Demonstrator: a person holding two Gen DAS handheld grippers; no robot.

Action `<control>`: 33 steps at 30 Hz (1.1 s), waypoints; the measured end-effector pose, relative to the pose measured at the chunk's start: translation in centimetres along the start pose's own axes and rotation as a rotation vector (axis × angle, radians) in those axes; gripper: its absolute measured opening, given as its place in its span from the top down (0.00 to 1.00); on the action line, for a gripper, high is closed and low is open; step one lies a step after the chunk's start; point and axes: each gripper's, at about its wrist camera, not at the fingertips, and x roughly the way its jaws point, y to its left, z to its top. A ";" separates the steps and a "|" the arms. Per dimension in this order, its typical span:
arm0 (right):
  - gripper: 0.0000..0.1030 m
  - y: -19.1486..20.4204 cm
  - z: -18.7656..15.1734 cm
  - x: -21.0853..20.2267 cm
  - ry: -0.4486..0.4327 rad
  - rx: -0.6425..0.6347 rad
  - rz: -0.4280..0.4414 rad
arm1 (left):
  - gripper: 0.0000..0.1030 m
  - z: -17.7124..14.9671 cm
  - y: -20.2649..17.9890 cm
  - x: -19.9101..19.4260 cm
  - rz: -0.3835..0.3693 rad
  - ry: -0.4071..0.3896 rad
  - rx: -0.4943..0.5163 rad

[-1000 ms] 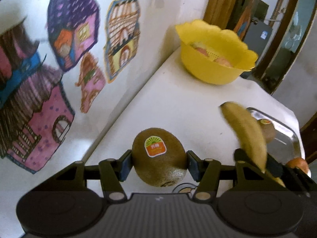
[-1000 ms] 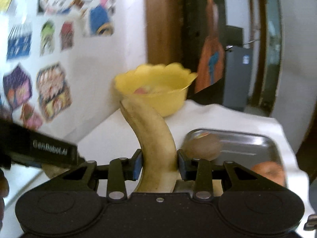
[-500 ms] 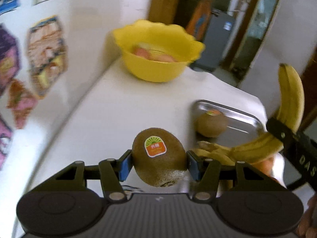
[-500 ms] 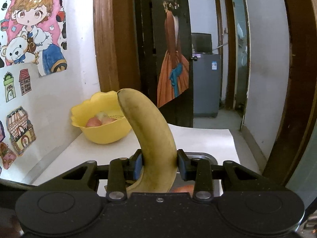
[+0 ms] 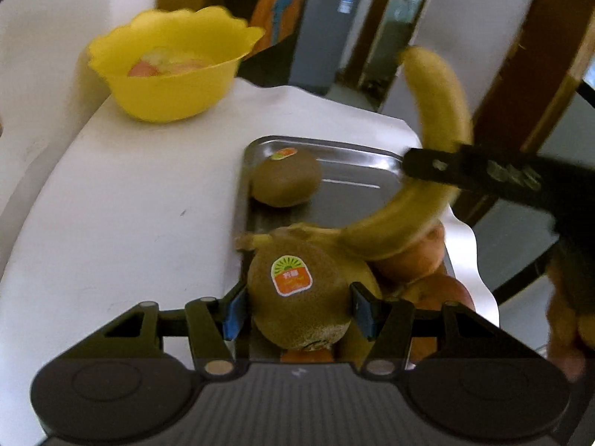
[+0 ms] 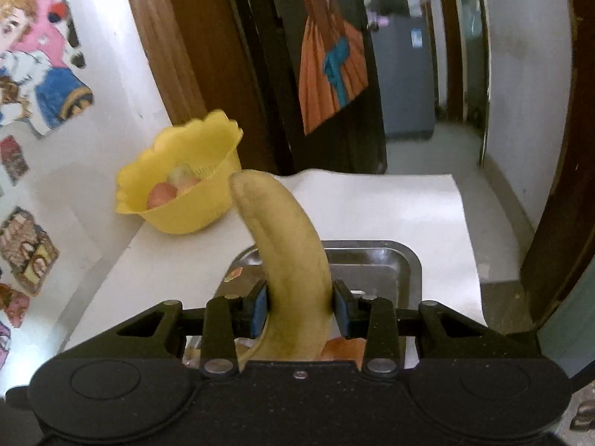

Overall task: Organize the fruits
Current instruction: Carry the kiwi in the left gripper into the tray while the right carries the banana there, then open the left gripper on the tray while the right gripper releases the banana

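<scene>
My left gripper point(image 5: 297, 306) is shut on a brown kiwi point(image 5: 297, 293) with an orange sticker, held over the near end of a steel tray point(image 5: 357, 171). In the tray lie a second kiwi point(image 5: 284, 178), another banana and orange-red fruits point(image 5: 420, 260). My right gripper point(image 6: 299, 310) is shut on a yellow banana point(image 6: 286, 245) that curves upward; the left wrist view shows that banana point(image 5: 435, 119) above the tray's right side, with the right gripper's finger point(image 5: 438, 165) across it.
A yellow scalloped bowl point(image 5: 174, 89) holding fruit stands at the back left of the white table point(image 5: 122, 200), near the wall. Behind the table are a wooden door frame and a dark doorway. The table's right edge lies just beyond the tray.
Both grippers have swung right, from the wall with the stickers to above the tray. The kiwi and the banana stay gripped. The banana now stands above the tray's right side.
</scene>
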 end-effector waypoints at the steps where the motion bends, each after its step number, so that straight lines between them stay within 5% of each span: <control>1: 0.63 -0.1 0.2 0.5 0.017 0.008 0.005 | 0.40 -0.1 -0.1 0.0 -0.006 -0.002 0.010; 6: 0.72 -0.1 0.7 1.7 0.036 -0.006 0.008 | 0.40 0.1 -1.1 0.3 -0.018 0.008 0.049; 14: 0.67 -0.4 0.7 2.2 0.056 -0.027 0.006 | 0.40 0.4 -1.3 0.6 -0.017 0.005 0.051; 26: 0.53 -1.0 -0.7 0.0 0.014 -0.053 -0.008 | 0.40 0.0 -1.7 0.6 0.007 0.003 0.040; 33: 0.35 -1.8 -1.5 -2.4 -0.033 -0.074 -0.003 | 0.33 -0.3 -1.9 -0.4 0.042 -0.036 0.023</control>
